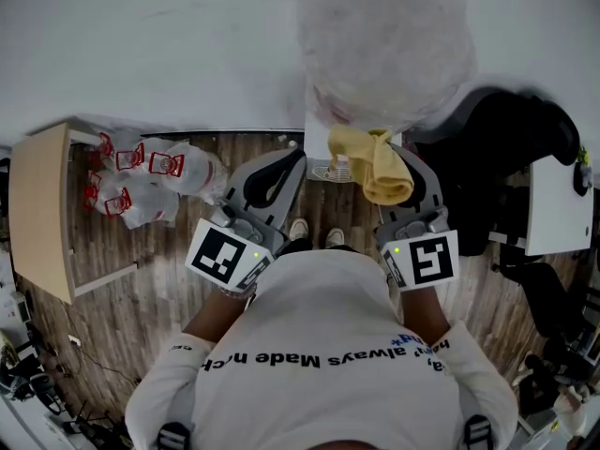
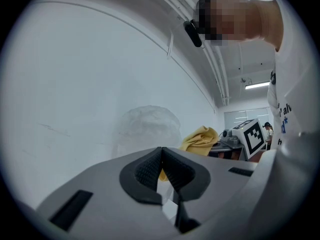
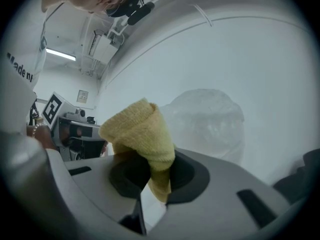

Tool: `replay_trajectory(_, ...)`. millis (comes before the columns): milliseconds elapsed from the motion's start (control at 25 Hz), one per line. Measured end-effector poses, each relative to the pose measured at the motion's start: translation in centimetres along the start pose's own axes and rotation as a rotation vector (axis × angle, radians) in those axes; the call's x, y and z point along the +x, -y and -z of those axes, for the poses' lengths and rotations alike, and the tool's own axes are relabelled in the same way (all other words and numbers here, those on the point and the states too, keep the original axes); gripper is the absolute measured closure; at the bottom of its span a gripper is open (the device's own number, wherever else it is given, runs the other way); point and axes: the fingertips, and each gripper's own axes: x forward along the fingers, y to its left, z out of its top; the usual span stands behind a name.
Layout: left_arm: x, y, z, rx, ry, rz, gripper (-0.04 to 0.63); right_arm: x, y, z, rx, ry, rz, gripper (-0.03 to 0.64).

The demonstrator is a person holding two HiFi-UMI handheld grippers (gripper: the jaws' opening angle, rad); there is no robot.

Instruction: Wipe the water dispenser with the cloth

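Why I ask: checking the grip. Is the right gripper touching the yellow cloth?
Touching. The right gripper view shows the right gripper shut on the yellow cloth, pinched between its jaws.

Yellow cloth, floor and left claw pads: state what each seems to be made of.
Yellow cloth: soft terry or microfibre by its looks, matte, with a fuzzy nap and limp folds.
Floor: wood or wood-look planks, with grain and board seams showing; which of the two cannot be told.
Pads of the left claw: probably dark rubber, matte, with a fine ribbed texture.
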Motion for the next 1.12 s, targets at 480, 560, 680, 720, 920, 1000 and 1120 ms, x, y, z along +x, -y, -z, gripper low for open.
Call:
replay_trajectory(480,0.1,-1.2,0.3,-0.01,-0.005,-0.001,0.577,4.9,-0.3,2.4,-0.079,0.0,0.02,0.548)
replay_trajectory(560,0.1,-0.9,0.2,-0.007,-0.005,-0.001,0.577,5.1,-0.3,3.1,-0.098,-0.009,0.025,0.548)
replay_trajectory(680,0.0,-0.5,0.1,-0.004,-0.005,0.0,0.577,5.8,-0.2,4.3,-0.114,-0.028,0.028,0.548)
replay_trajectory(720,0.0,-0.6,0.1,-0.004,-0.004,0.0,0.577,6.2,-0.2,4.7,-0.119,-0.031,0.03,0.548)
replay_trajectory(920,-0.2,-0.8,0.2,-0.008,-0.005,-0.001,0.577,8.0,-0.4,6.8,-0.139,-0.086,0.032,0.548)
replay_trajectory(1000,-0.3,-0.9,0.2,-0.009,-0.005,-0.001,0.577,8.7,-0.4,7.5,-0.15,-0.094,0.037,0.548)
replay_trajectory(1120,-0.4,-0.9,0.3,-0.011,-0.006,0.0,0.577,9.8,-0.4,8.5,-0.166,-0.095,0.042,0.548)
